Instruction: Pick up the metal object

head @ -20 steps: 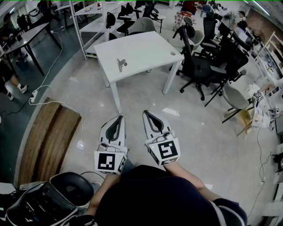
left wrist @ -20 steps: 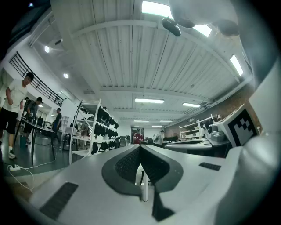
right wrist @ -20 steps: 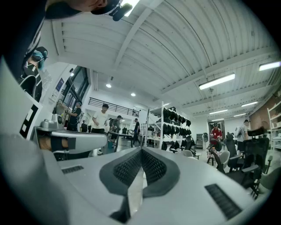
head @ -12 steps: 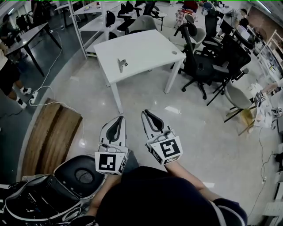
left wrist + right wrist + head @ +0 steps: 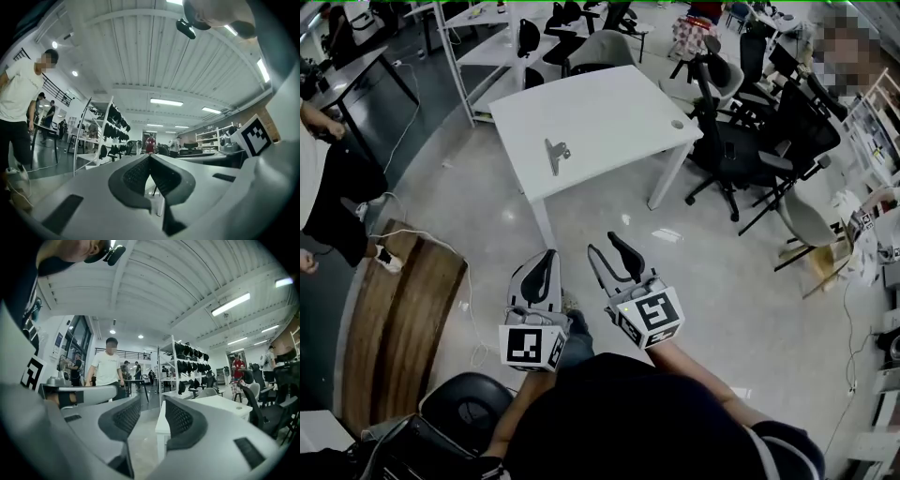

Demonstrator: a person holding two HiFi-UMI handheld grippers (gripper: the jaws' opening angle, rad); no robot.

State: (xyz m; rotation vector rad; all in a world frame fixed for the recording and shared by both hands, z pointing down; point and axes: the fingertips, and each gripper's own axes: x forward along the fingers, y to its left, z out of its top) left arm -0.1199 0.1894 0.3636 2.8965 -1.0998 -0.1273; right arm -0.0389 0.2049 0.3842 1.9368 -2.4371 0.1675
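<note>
- The small silvery metal object [image 5: 555,152], shaped like a clip, is lying near the front left edge of the white square table [image 5: 619,103], with nothing touching it.
- The table is standing on the pale glossy floor, well ahead of both grippers.
- The left gripper [image 5: 547,255] is hovering over the floor, short of the table's front corner leg. In the left gripper view its dark ribbed pads [image 5: 138,174] are pressing together at the tips, and nothing is sitting between them.
- The right gripper [image 5: 605,246] is hovering just beside the left one. In the right gripper view its jaws are standing wide apart, framing only bare floor and the table's leg [image 5: 161,446] in the gap, so it is gripping nothing.
- Black swivel office chairs [image 5: 736,141] are crowding the table's right side.
- A long brown wooden board [image 5: 398,323] is lying on the floor at the left, with a white cable [image 5: 441,246] trailing across it.
- A person in a white T-shirt and black trousers [image 5: 328,192] is standing at the far left edge.
</note>
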